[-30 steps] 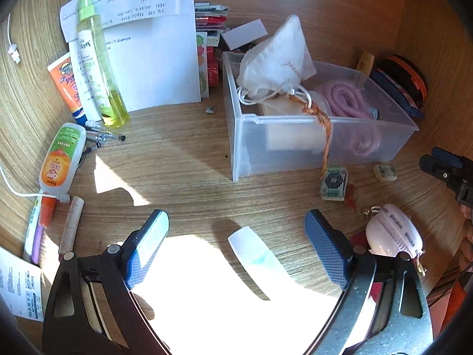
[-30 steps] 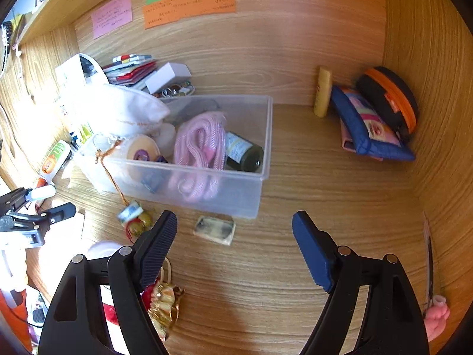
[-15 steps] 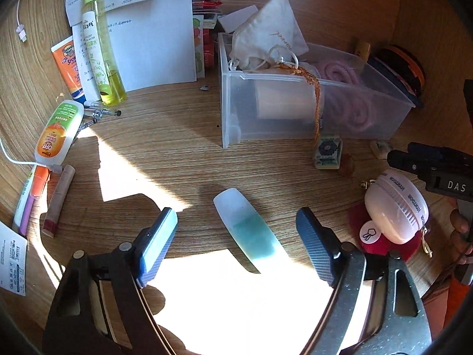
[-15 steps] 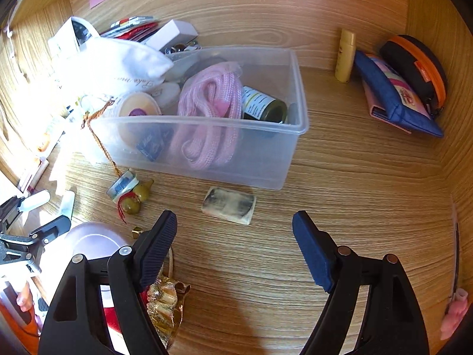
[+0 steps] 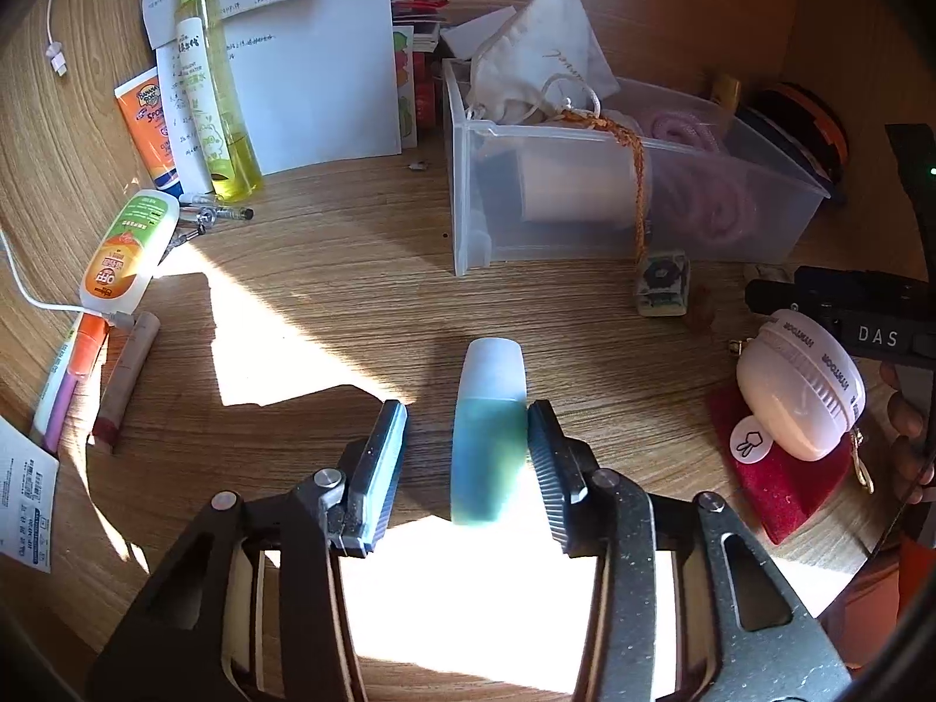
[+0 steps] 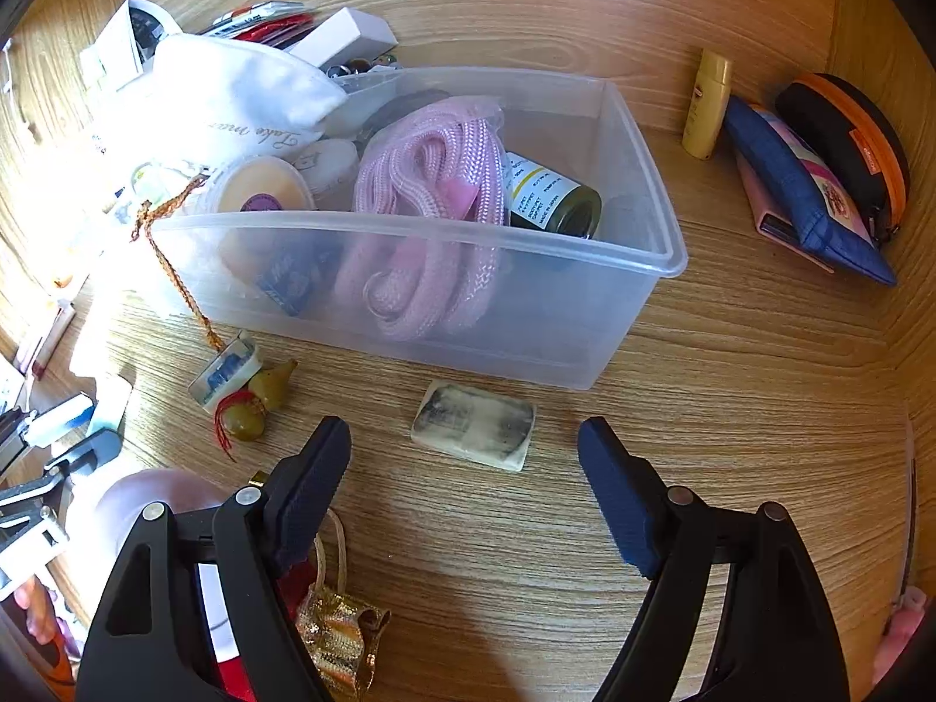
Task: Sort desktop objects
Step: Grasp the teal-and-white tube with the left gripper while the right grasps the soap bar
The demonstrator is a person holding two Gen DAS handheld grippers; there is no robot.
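Observation:
A small blue tube with a white cap (image 5: 488,433) lies on the wooden desk between the fingers of my left gripper (image 5: 468,439). The right finger touches the tube; the left finger stands a little apart, so the jaws are narrowed but open. A clear plastic bin (image 5: 632,193) holds a white pouch, a pink rope and jars; it also shows in the right wrist view (image 6: 637,257). My right gripper (image 6: 465,456) is open and empty, just short of a worn grey eraser (image 6: 474,426) in front of the bin.
Left of the bin lie a yellow spray bottle (image 5: 216,93), an orange sunscreen tube (image 5: 149,123), an OFF bottle (image 5: 128,251), pens and papers. A white round case (image 5: 801,392) sits on a red pouch. A gourd charm (image 6: 257,401), blue pouch (image 6: 807,205) and black-orange case (image 6: 848,140) lie nearby.
My left gripper has moved forward over the blue tube and narrowed around it. My right gripper has moved forward and down toward the eraser, staying open.

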